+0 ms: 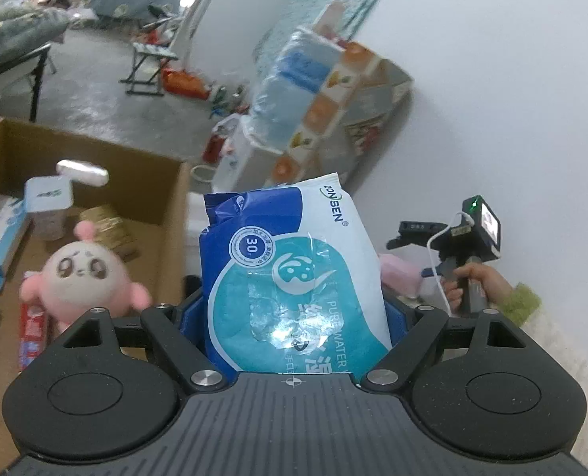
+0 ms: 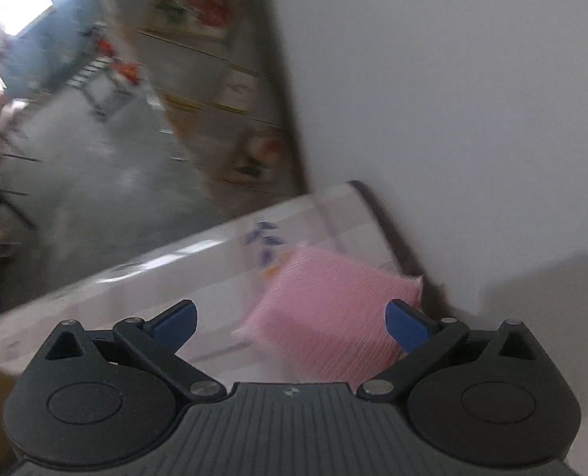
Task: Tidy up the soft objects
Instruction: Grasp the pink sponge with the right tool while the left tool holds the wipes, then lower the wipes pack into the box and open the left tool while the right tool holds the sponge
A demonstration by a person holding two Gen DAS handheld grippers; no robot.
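Blue-and-white plastic fills the jaws of my left hand-held gripper: a pack of wet wipes, gripped at its lower end and standing up between the blue fingers, its top edge tilted slightly right. The soft pack carries a teal swirl, a round "30" badge and a clear resealable flap over its middle. To its left sits an open cardboard box, holding a pink round-faced plush toy, a small carton and a pump bottle. My right hand-held gripper points down with its jaws spread wide and nothing between them. A pink sponge pad lies just beyond its fingertips, nearer the right blue finger, on a white table printed with a small blue flower, close to the wall. The pad is squarish, ribbed in fine lines and blurred. In the left view my right hand shows around that gripper's handle.
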